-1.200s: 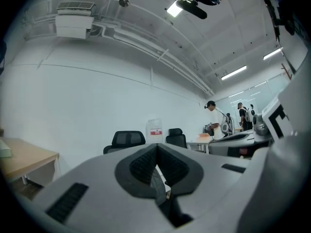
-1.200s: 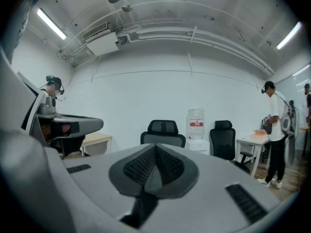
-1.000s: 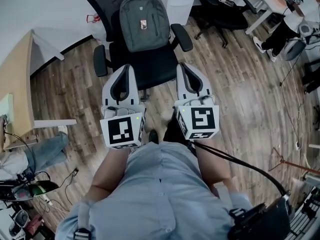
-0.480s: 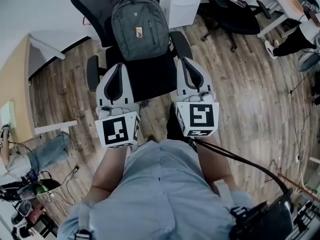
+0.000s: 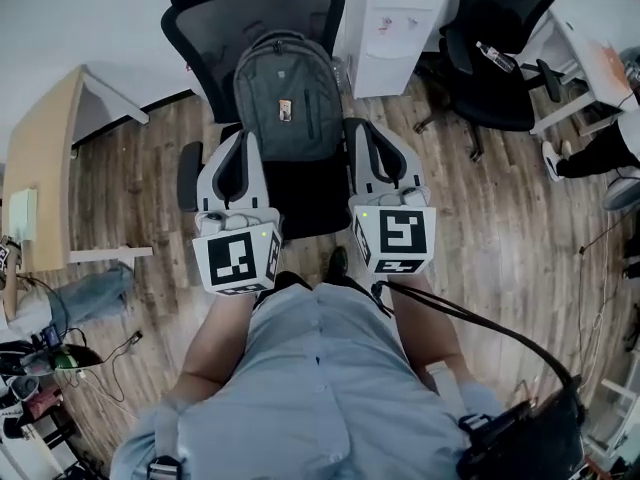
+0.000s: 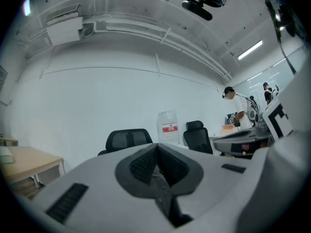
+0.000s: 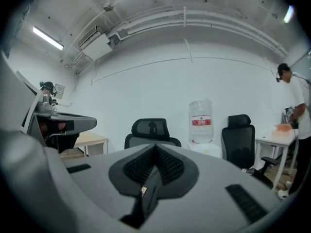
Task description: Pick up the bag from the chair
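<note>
A grey backpack (image 5: pixel 288 98) stands upright on the seat of a black office chair (image 5: pixel 250 13), leaning on its backrest. My left gripper (image 5: pixel 243 136) is at the bag's lower left corner and my right gripper (image 5: pixel 362 128) at its lower right, both over the seat's edges and apart from the bag. Each is shut with nothing held. In the left gripper view the gripper (image 6: pixel 156 147) has its pads together below the chair's headrest (image 6: pixel 129 140). The right gripper (image 7: pixel 155 147) shows the same, with the headrest (image 7: pixel 151 128) above.
A white water dispenser (image 5: pixel 395 23) stands right behind the chair, its bottle (image 7: pixel 200 120) in view. A second black chair (image 5: pixel 495 58) and a white desk lie to the right, a wooden desk (image 5: pixel 40 168) to the left. A person (image 7: pixel 296 110) stands at the far right.
The chair and bag have come closer and lower in the head view. Both grippers now flank the bag's lower corners instead of hanging in front of the seat. Their jaws stayed shut.
</note>
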{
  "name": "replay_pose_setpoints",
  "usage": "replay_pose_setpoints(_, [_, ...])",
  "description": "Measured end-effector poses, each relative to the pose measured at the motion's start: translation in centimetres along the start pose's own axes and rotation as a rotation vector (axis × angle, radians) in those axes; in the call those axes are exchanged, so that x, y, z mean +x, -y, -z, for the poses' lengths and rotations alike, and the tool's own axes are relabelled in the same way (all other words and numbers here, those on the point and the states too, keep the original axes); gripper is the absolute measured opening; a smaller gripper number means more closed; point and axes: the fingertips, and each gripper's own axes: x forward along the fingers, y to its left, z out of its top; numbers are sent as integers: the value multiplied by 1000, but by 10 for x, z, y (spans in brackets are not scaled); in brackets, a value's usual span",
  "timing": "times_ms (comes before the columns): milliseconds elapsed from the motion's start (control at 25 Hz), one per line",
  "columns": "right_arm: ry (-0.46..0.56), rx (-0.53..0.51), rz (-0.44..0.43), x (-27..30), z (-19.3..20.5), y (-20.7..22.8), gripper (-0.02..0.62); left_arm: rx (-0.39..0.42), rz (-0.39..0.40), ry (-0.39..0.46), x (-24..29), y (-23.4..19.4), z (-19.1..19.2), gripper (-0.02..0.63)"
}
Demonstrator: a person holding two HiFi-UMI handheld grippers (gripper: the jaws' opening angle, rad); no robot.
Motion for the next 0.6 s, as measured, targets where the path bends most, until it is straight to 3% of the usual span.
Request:
replay_pose_setpoints(200, [29, -7, -45, 19, -13, 5, 2, 13, -45, 21, 13, -5, -12, 2])
replay_pose_setpoints(600, [-14, -14, -93, 62, -7, 14, 2, -16, -92, -29, 46, -20, 5, 2])
